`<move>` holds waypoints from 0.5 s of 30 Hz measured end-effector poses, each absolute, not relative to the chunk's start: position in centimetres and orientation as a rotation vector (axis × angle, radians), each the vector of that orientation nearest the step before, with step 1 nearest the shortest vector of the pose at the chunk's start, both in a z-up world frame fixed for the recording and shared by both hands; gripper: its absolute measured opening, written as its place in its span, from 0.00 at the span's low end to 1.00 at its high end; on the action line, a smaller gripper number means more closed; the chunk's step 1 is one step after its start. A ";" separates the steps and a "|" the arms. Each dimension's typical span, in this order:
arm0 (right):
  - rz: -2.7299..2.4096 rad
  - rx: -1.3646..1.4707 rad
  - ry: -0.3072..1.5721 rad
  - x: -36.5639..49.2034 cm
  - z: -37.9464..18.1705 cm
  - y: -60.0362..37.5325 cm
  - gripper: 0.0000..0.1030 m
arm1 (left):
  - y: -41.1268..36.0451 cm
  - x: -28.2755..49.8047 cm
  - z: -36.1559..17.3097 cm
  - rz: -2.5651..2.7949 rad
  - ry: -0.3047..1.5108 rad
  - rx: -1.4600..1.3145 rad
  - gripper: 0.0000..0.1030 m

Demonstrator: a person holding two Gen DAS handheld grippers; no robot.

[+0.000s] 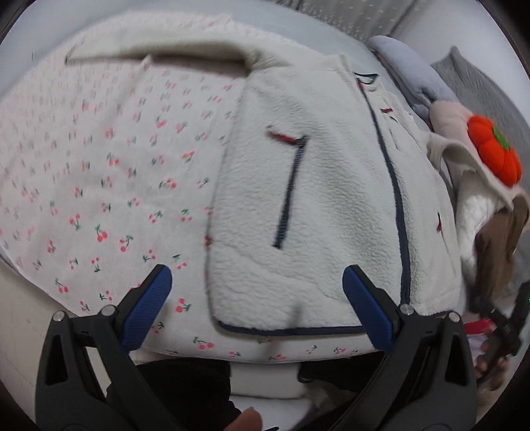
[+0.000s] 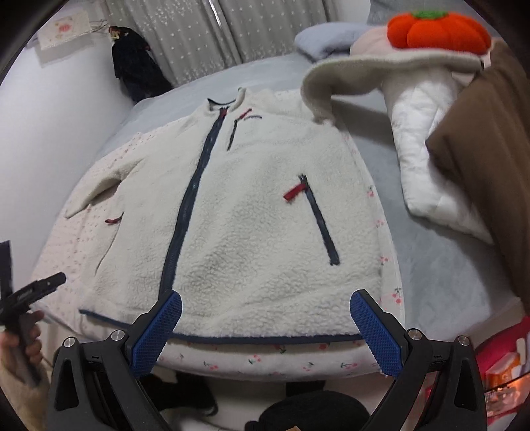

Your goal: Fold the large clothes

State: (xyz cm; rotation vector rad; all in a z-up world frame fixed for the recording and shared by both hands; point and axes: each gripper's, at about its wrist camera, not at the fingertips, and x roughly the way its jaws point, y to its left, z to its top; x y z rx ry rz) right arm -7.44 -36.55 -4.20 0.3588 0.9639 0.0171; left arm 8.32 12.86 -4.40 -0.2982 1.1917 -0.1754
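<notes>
A cream fleece jacket [image 2: 251, 228] with a navy zip and navy hem lies flat, front up, on a cherry-print blanket [image 1: 99, 185]. One sleeve [image 1: 155, 49] stretches out to the far left in the left wrist view. The jacket also shows in the left wrist view [image 1: 331, 199]. My left gripper [image 1: 256, 306] is open and empty, just above the jacket's hem. My right gripper [image 2: 265, 330] is open and empty over the hem near the zip's lower end. The left gripper's tip and the hand on it show at the left edge of the right wrist view [image 2: 36, 291].
A pile of clothes [image 2: 430, 139] with an orange pumpkin cushion [image 2: 437, 28] on top lies to the right of the jacket. A brown garment [image 2: 490, 172] and a white quilted piece lie in it. A dark bag [image 2: 135, 73] stands by the curtain at the back.
</notes>
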 end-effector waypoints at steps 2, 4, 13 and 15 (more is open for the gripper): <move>0.034 0.428 0.974 -7.4 -5.2 -38.8 1.00 | 14.4 9.1 -6.2 -0.213 1.239 -0.379 0.98; 0.047 0.524 1.009 -7.5 -6.3 -40.8 1.00 | 15.0 9.7 -8.2 -0.257 1.282 -0.455 0.93; 0.116 0.854 1.007 -6.7 -11.6 -45.8 0.73 | 12.5 10.0 -11.4 -0.421 1.351 -0.587 0.38; 0.076 0.852 1.031 -5.9 -12.7 -45.9 0.68 | 12.2 10.4 -11.7 -0.424 1.358 -0.572 0.20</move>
